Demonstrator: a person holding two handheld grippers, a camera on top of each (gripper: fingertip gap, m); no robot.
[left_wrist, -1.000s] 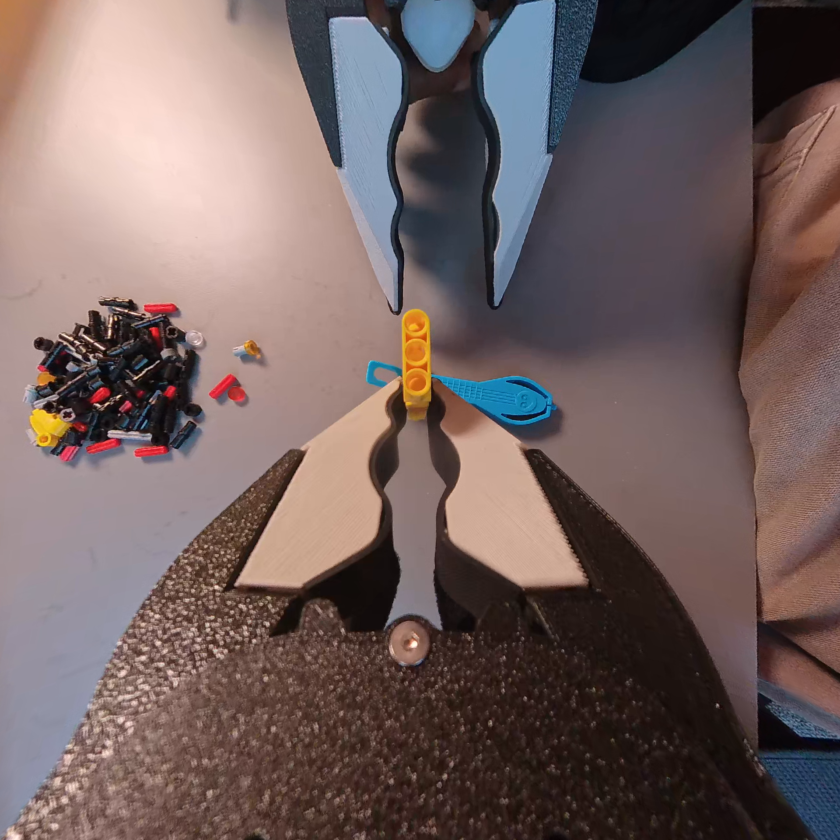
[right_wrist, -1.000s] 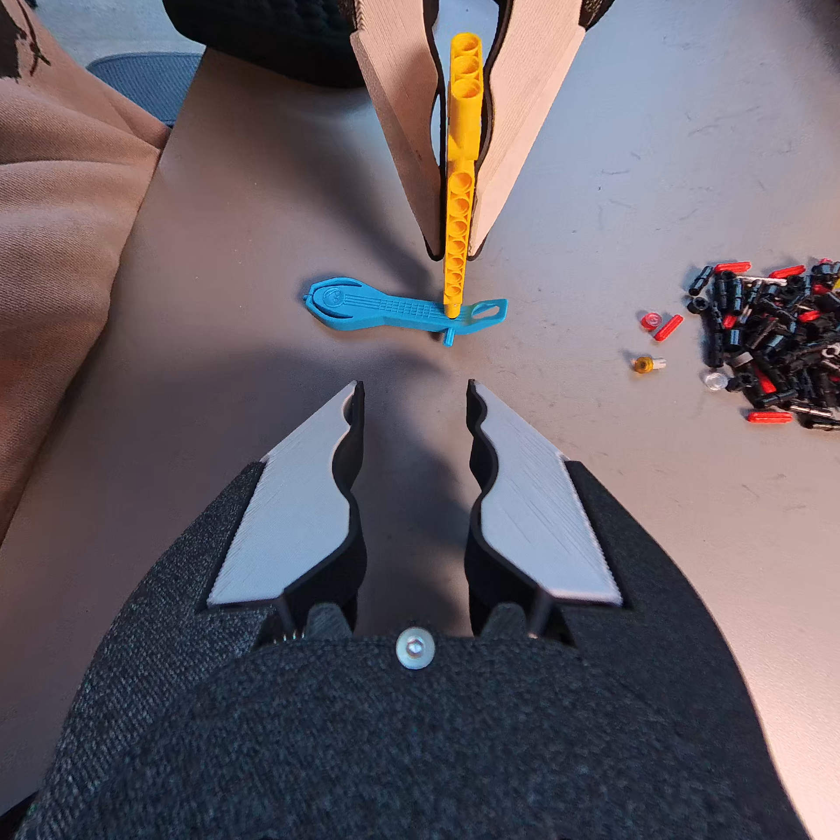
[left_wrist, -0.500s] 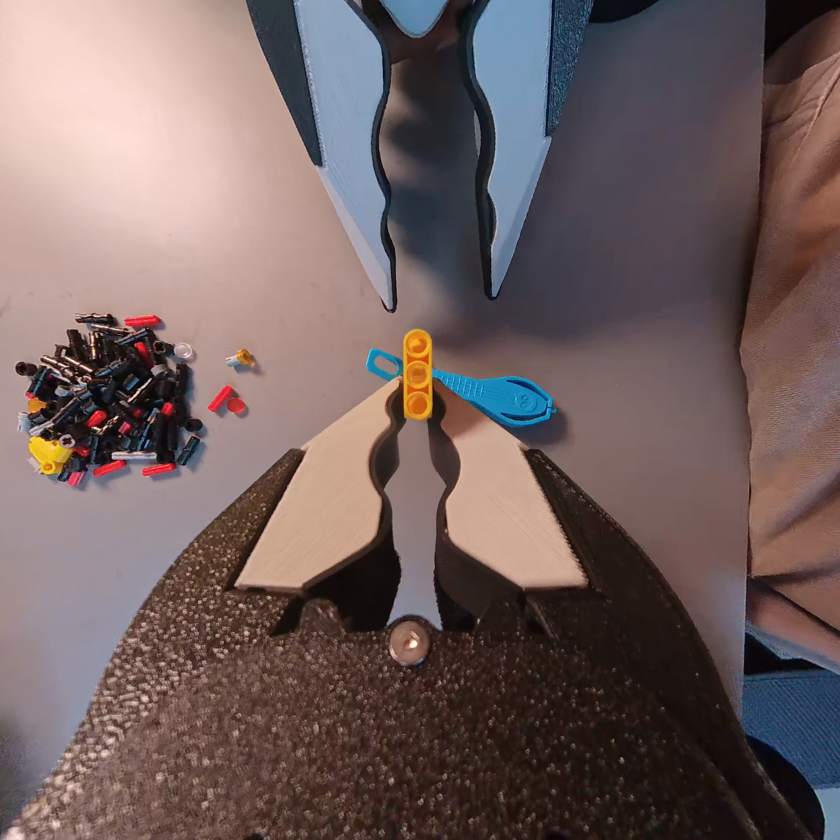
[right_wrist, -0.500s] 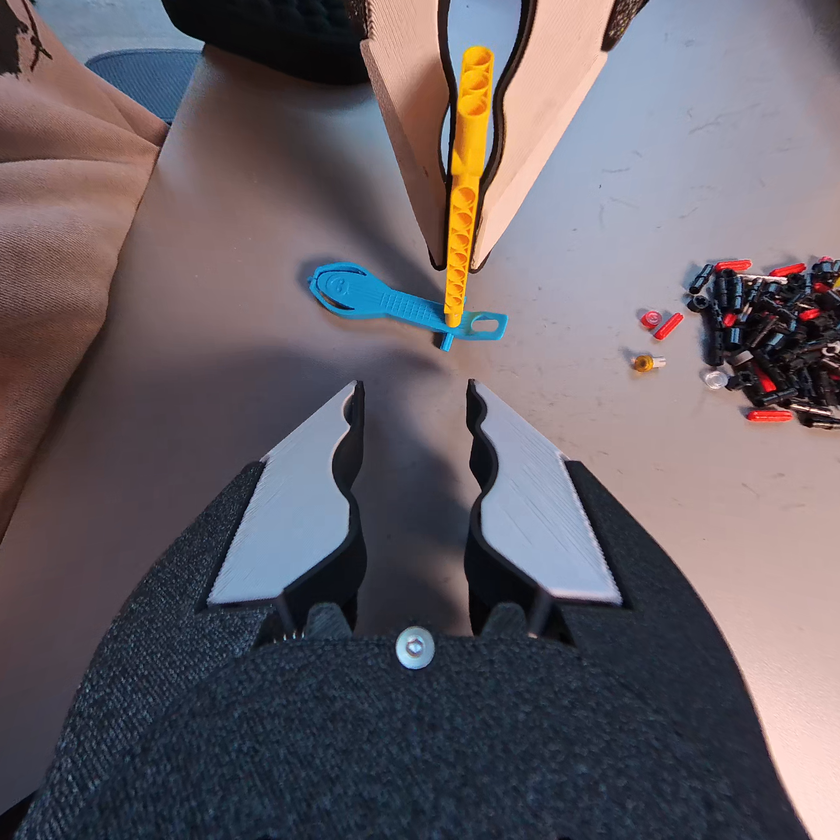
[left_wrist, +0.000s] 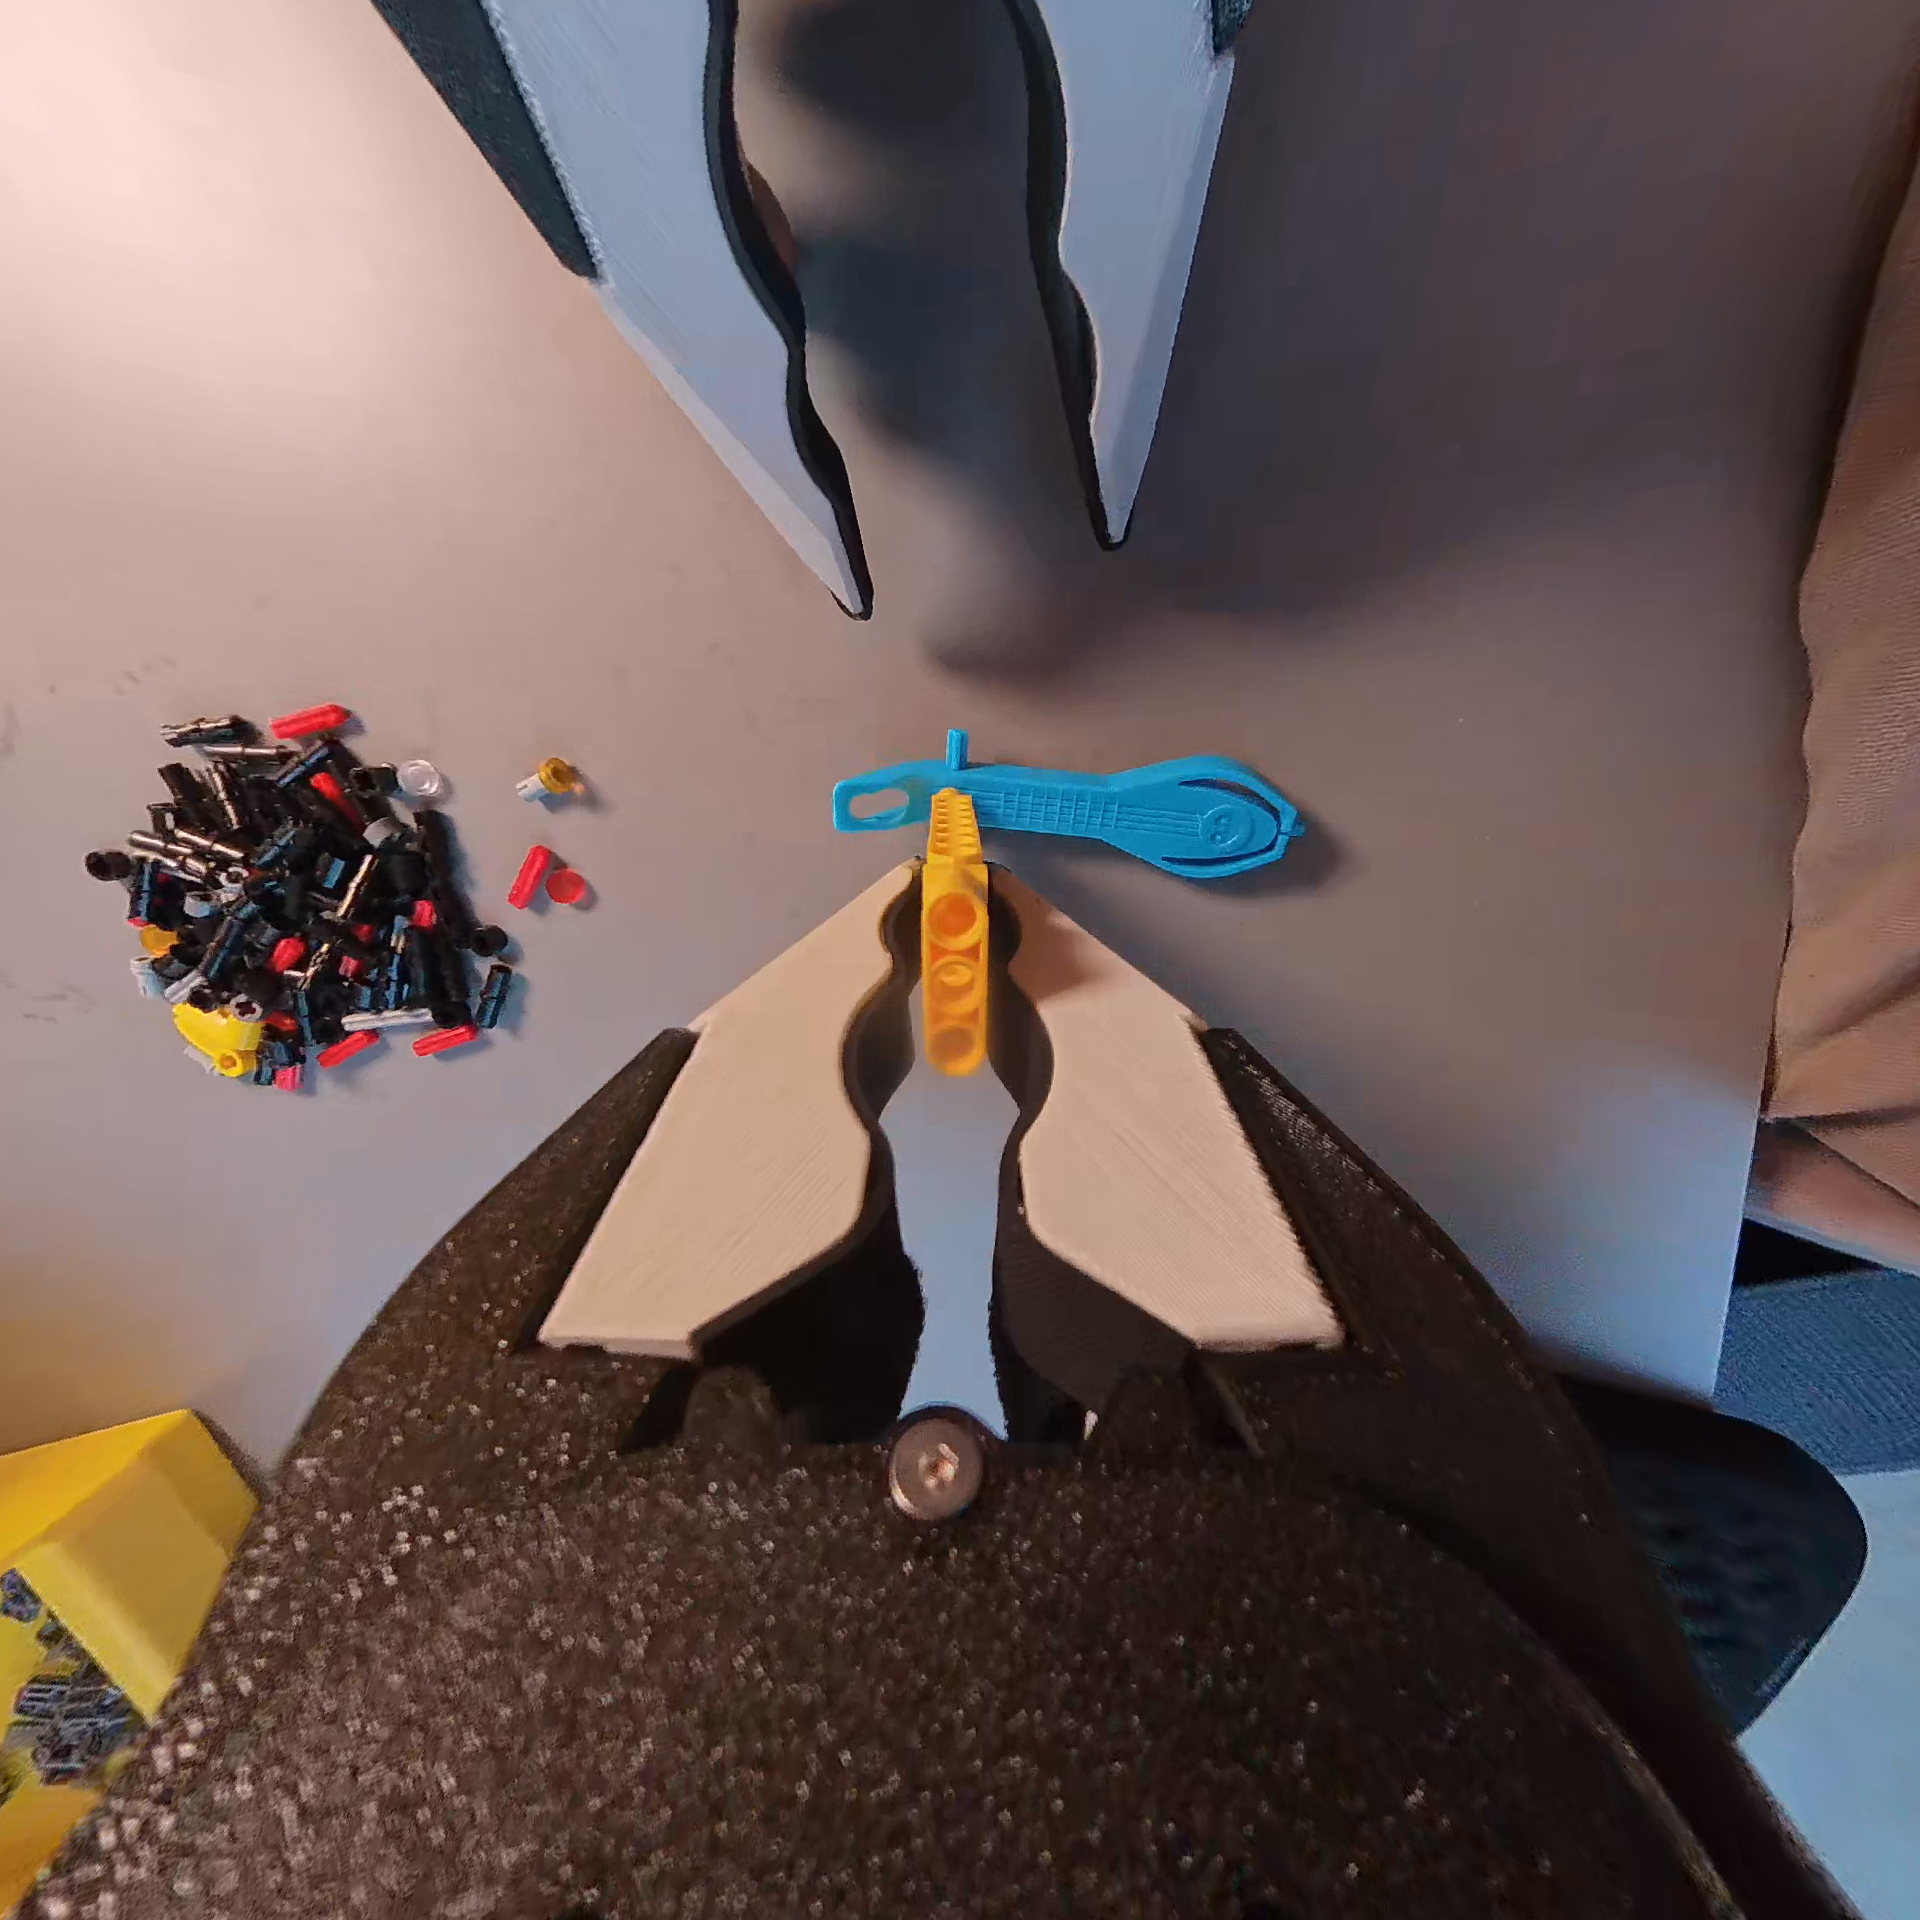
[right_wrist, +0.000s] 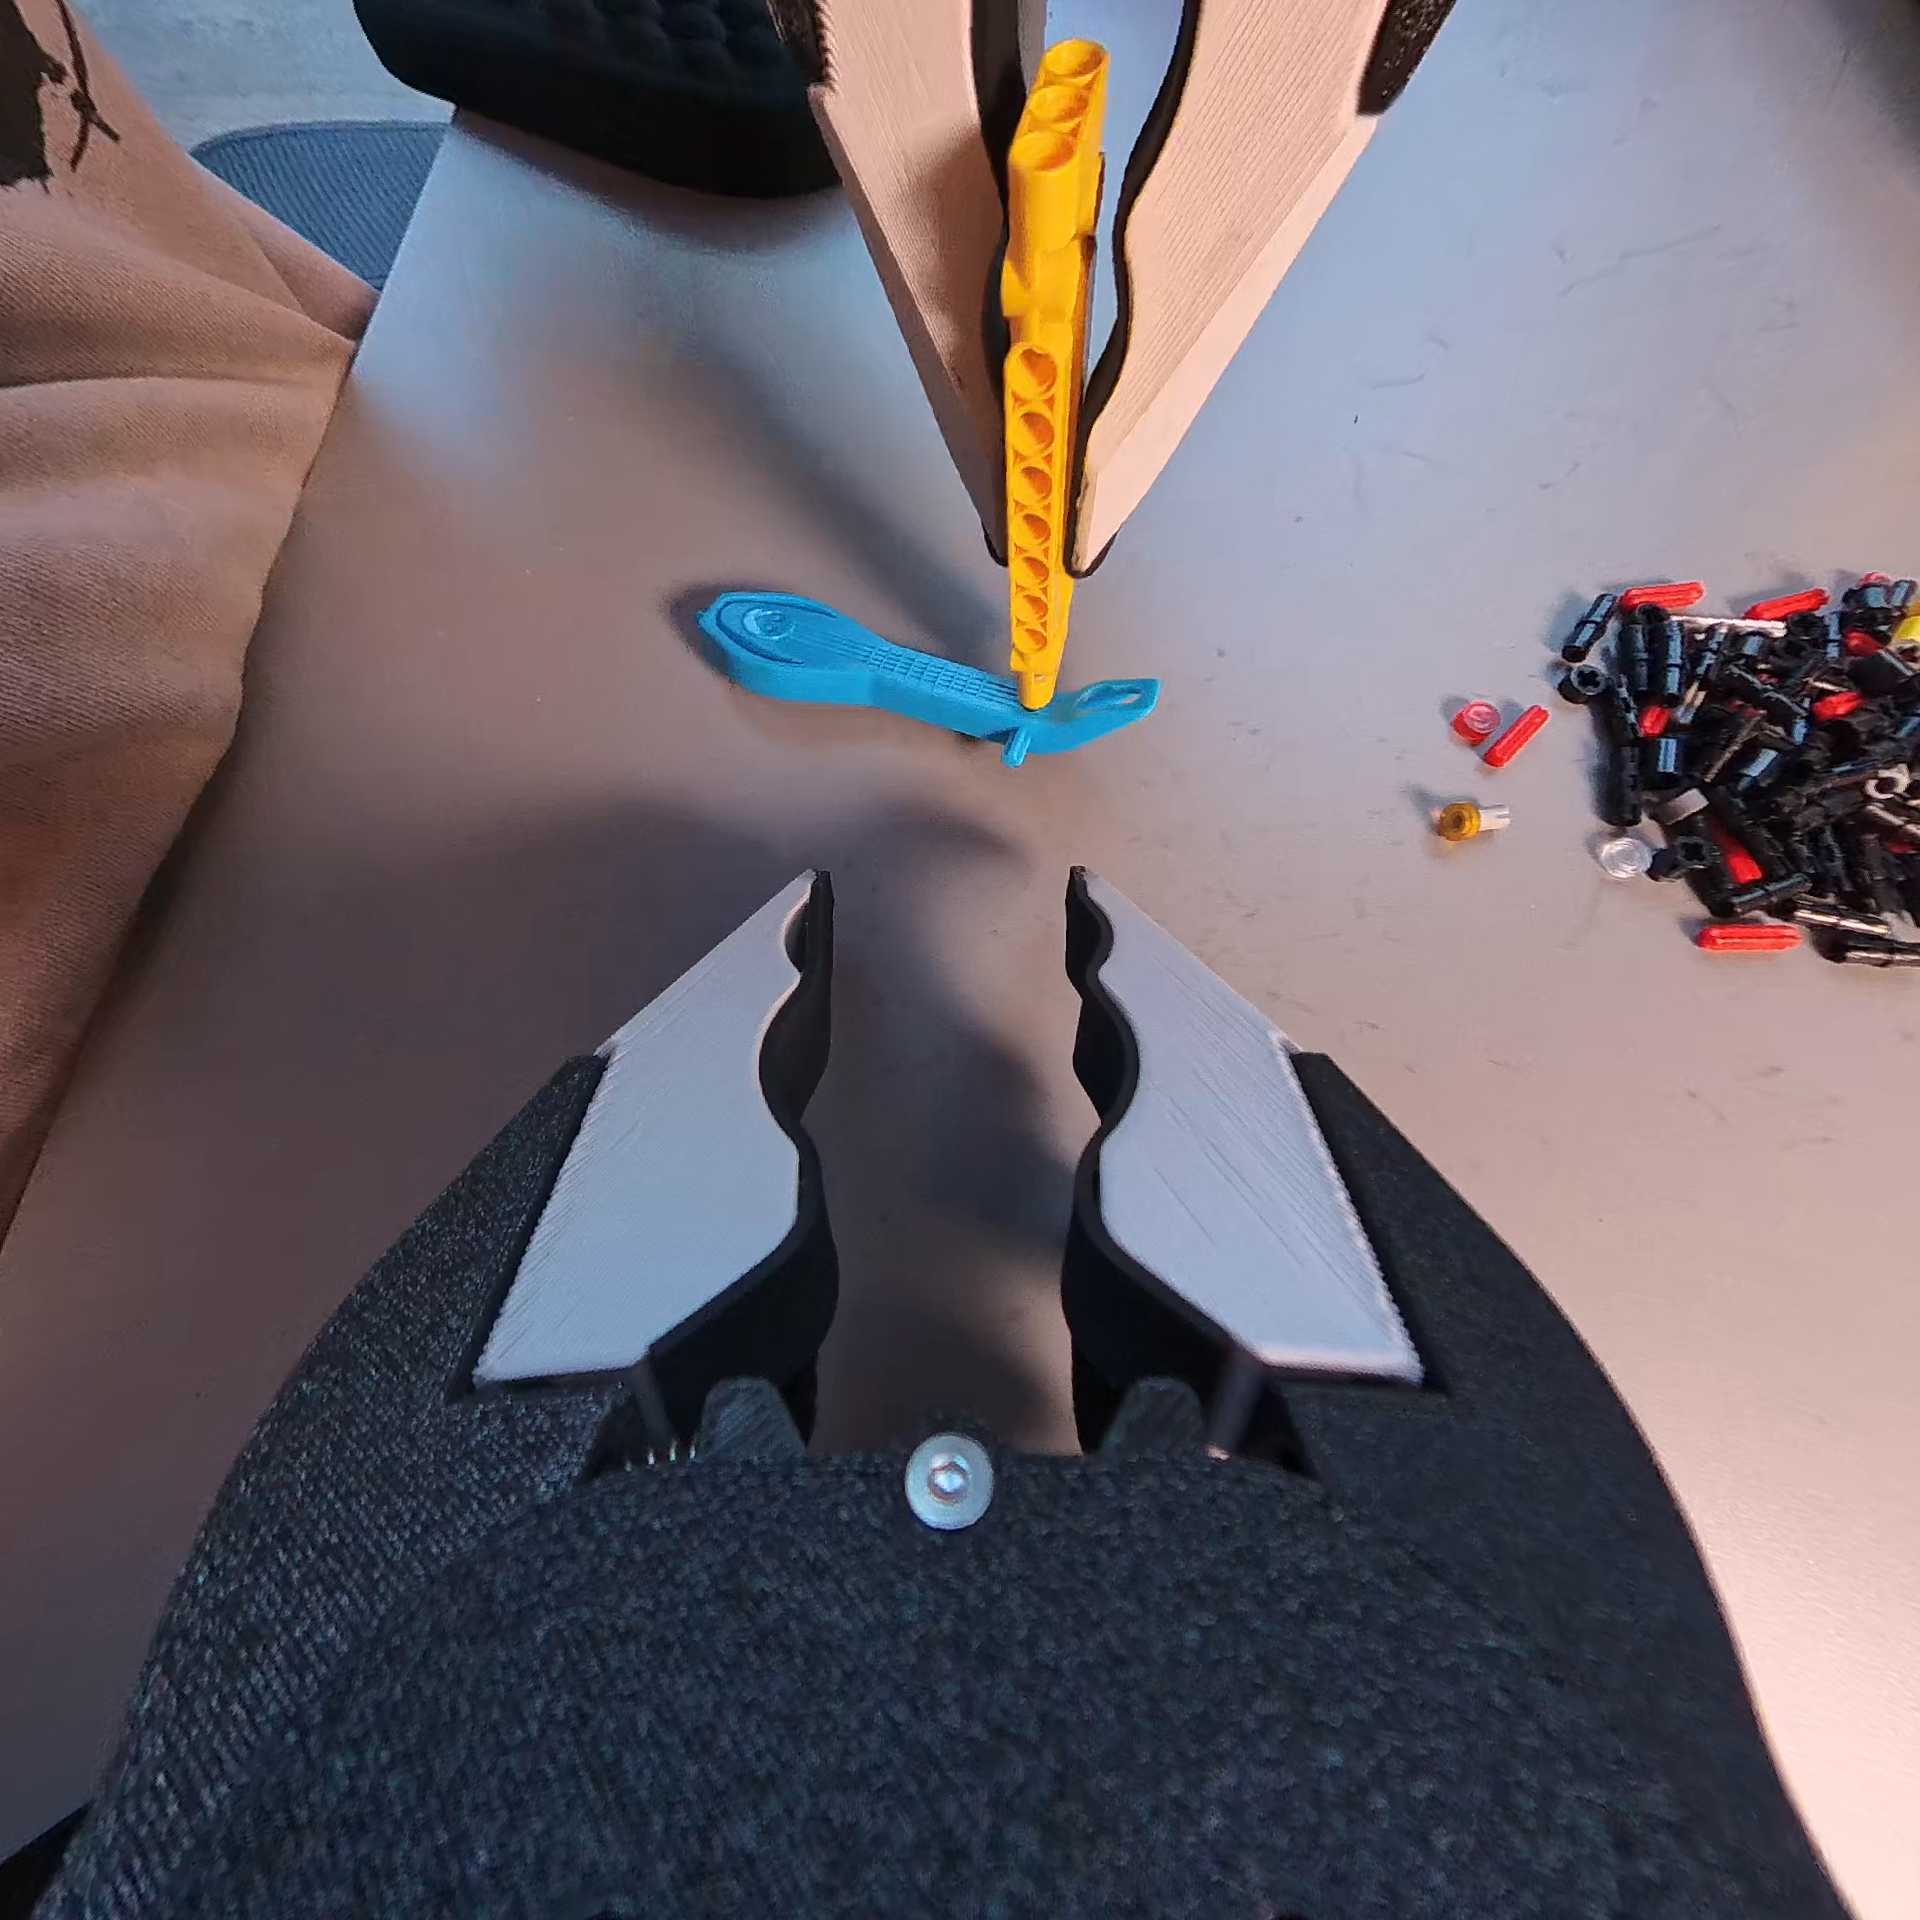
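My left gripper (left_wrist: 954, 868) has tan fingers and is shut on a long yellow beam with holes (left_wrist: 956, 977). The beam stands nearly upright, its lower end touching the neck of a flat blue guitar-shaped tool (left_wrist: 1070, 816) that lies on the grey table. In the right wrist view the left gripper (right_wrist: 1039, 566) comes down from the top, with the yellow beam (right_wrist: 1042, 499) and the blue tool (right_wrist: 883, 665) below it. My right gripper (right_wrist: 948, 878) has grey fingers, is open and empty, and hovers short of the blue tool. It also shows in the left wrist view (left_wrist: 982, 577).
A pile of small black, red and yellow pins (left_wrist: 301, 904) lies on the table (left_wrist: 520, 416), also in the right wrist view (right_wrist: 1766, 748), with loose red and amber bits (left_wrist: 551, 831) beside it. A yellow box (left_wrist: 94, 1558) sits near left. Brown cloth (right_wrist: 135, 520) borders the table edge. Tip to tip, the grippers are about 6 cm apart.
My left gripper has tilted and pulled back, so more of the yellow beam shows between its fingers. The blue tool has turned a little. The right gripper stays open.
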